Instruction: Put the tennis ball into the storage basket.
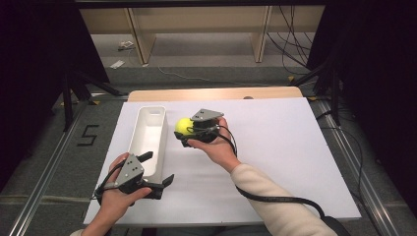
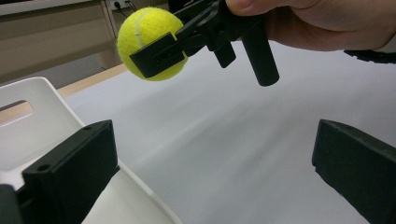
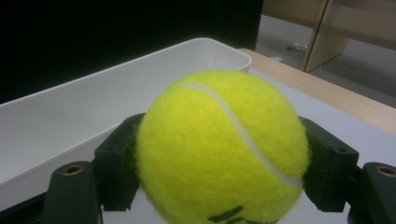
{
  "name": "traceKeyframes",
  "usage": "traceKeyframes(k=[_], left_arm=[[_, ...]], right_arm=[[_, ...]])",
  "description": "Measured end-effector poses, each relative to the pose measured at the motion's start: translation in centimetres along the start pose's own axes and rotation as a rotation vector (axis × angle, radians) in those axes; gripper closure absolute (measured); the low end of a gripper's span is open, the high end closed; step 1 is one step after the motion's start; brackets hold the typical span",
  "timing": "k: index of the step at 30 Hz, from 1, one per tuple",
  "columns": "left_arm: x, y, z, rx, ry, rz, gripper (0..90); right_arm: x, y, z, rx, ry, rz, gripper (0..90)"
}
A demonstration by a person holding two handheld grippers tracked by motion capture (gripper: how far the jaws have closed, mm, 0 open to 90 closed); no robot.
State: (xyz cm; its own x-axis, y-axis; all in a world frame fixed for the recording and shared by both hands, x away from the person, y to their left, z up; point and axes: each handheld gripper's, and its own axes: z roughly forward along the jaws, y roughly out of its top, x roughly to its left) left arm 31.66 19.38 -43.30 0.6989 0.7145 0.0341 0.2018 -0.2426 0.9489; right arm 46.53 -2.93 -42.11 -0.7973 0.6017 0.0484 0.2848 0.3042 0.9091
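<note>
Black lettering at the tennis ball's (image 3: pixel 219 149) lower edge is cut off and unreadable. The ball is fuzzy yellow with a curved white seam. The right gripper (image 1: pixel 189 129) clamps it above the table (image 1: pixel 275 147), just beside the white bin (image 1: pixel 147 132) at the bin's 3 o'clock. The left gripper (image 1: pixel 157 169) stands wide, holding nothing, at the bin's 6 o'clock end.

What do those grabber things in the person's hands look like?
Both are black, each with two blocky jaws and a grey three-cornered plate on top. A black cable trails from each: left gripper, right gripper. The right arm wears a cream sleeve.
</note>
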Motion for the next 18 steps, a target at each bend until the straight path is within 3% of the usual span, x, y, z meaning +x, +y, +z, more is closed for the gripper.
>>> traceKeyframes(k=[18], left_arm=[[0.02,0.00,-0.01,0.000,-0.002,0.004,0.0]], right_arm=[[0.15,0.27,0.16,-0.001,0.004,-0.004,26.5]])
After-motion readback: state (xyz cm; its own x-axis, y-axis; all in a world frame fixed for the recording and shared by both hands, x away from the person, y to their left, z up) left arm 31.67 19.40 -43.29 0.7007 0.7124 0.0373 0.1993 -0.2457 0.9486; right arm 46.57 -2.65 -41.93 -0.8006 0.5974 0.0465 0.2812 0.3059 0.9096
